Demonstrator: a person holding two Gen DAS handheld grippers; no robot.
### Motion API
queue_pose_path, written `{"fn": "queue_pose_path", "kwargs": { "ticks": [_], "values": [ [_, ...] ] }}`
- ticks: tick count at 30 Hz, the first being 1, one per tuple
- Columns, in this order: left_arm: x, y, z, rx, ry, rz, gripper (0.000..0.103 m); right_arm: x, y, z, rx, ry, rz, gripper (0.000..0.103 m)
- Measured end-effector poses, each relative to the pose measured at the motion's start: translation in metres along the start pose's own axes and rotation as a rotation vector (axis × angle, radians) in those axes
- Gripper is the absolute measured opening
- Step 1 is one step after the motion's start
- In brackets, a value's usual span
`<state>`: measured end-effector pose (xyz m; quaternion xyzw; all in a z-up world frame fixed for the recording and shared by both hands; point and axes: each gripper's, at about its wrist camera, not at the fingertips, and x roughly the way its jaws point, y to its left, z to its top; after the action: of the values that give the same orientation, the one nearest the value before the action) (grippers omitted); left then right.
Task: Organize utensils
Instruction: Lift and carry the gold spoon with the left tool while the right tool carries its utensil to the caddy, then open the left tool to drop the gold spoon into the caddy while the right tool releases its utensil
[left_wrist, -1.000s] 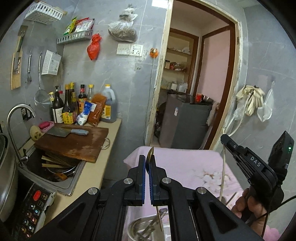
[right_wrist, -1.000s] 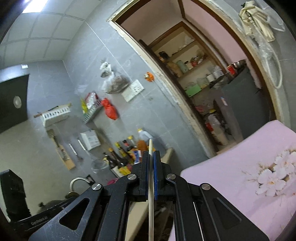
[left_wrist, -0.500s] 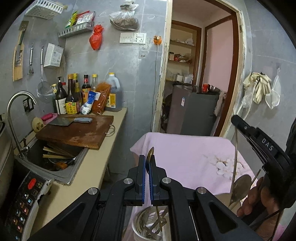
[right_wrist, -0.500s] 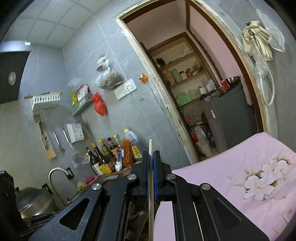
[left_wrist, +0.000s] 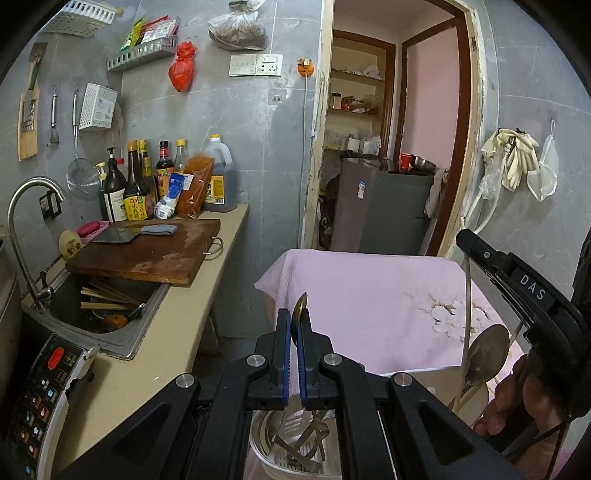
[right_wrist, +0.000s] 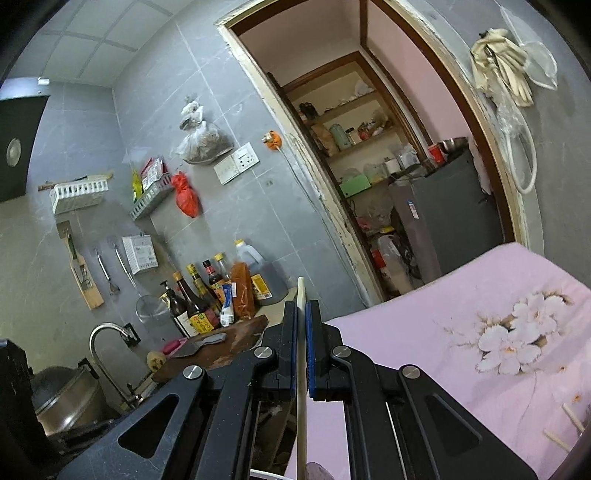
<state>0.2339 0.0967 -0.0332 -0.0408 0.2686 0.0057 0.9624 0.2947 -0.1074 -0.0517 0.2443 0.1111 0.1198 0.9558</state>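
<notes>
Tongs both clamped: left tongs pinched a thin brass-coloured utensil edge-up over white drainer basket, prob. for a straight drop in. Right tongs gripped pale chopstick near-vertical, its lower end by beige holder w/ a spoon, on pink-cloth tabletop.

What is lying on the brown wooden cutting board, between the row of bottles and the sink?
A cleaver with a grey handle lies flat on the brown wooden cutting board, clearest in the left wrist view.
</notes>
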Motion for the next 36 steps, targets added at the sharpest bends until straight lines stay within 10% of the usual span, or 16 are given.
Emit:
{"fn": "queue_pose_path", "kwargs": {
  "ticks": [28,36],
  "values": [
    [0.000,0.000,-0.017,-0.086,0.128,-0.080,0.006,-0.042,0.006,-0.009,-0.133,0.109,0.028,0.005],
    [-0.007,-0.003,-0.020,-0.106,0.135,-0.082,0.014,-0.063,-0.001,-0.007,-0.145,0.150,0.041,0.028]
  ]
}}
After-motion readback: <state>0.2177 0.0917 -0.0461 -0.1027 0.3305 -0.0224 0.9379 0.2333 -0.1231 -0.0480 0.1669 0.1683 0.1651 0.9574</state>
